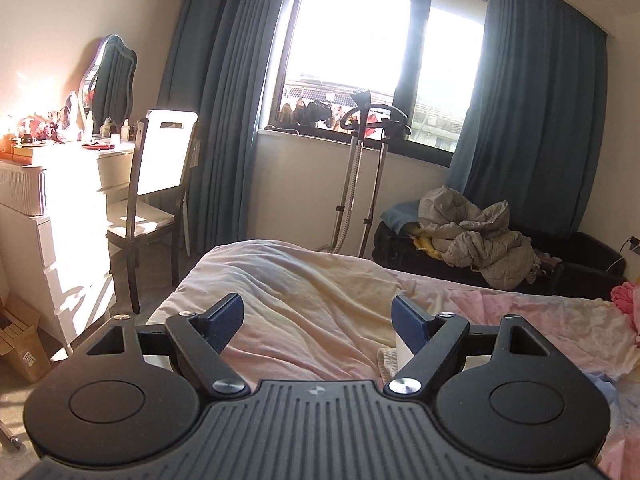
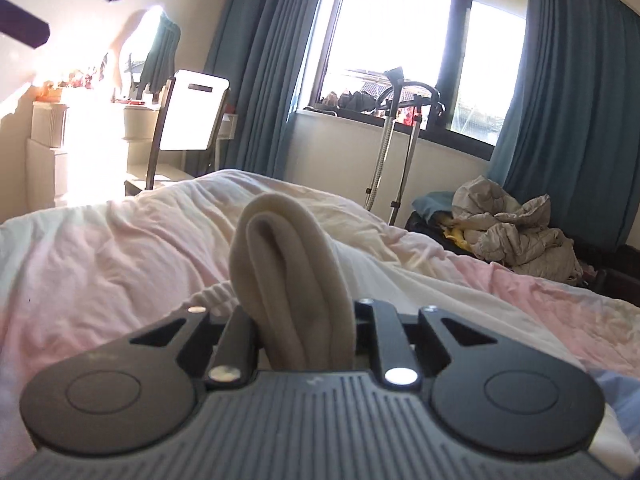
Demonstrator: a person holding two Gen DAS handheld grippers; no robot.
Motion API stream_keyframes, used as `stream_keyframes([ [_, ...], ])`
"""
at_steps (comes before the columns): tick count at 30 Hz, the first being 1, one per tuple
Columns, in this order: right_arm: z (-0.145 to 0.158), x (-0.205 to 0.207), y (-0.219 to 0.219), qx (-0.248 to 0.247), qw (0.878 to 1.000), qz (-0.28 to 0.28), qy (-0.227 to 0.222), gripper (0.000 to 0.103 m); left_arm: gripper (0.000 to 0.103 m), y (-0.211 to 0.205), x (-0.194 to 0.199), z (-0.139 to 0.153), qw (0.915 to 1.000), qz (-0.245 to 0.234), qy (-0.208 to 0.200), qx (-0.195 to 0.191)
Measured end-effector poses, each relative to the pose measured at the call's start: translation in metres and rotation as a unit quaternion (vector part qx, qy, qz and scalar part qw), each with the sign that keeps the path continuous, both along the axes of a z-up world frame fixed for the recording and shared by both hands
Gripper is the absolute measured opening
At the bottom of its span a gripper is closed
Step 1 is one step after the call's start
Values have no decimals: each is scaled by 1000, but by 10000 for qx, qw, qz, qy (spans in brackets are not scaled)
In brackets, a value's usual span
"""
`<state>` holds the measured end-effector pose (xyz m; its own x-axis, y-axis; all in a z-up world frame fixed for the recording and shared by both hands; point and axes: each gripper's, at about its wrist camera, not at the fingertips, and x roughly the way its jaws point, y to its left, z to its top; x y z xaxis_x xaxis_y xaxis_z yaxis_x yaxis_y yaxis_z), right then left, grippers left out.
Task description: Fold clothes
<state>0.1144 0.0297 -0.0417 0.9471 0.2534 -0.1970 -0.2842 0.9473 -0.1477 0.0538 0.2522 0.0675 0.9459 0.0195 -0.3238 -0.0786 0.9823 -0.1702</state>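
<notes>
My right gripper (image 2: 302, 320) is shut on a beige folded garment (image 2: 280, 256), which stands up in a thick bunched fold between the fingers and hides their tips. It is held just above the pale pink and cream quilt (image 2: 120, 248) on the bed. My left gripper (image 1: 318, 322) is open, its blue pads wide apart, with nothing between them; it hovers over the same quilt (image 1: 304, 292). A bit of white cloth (image 1: 402, 350) shows under the right finger (image 1: 408, 322) of that gripper.
A chair (image 1: 160, 184) and a white dresser (image 1: 60, 216) with bottles stand left of the bed. A garment steamer stand (image 1: 360, 168) is under the window. A crumpled grey cover (image 1: 476, 236) lies on a dark bench at right. Pink knit cloth (image 1: 626, 296) sits at the right edge.
</notes>
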Motion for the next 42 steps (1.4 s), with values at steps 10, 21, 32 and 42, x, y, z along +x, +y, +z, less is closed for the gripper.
stream_keyframes([
  [10, -22, -30, 17, -321, 9902, 1260, 508, 47, 84, -35, 10, -24, 9951, -156, 109, -975],
  [21, 32, -78, -122, 534, 9971, 216, 492, 50, 84, -115, 50, -81, 9908, 23, 1125, -748],
  [32, -33, -43, -194, 1696, 9688, -781, 1629, 50, 84, -121, 58, -112, 9896, 166, 1420, 134],
  [42, -37, -42, -192, 2207, 9564, -672, 1792, 51, 84, -115, 53, -110, 9896, 137, 1429, 126],
])
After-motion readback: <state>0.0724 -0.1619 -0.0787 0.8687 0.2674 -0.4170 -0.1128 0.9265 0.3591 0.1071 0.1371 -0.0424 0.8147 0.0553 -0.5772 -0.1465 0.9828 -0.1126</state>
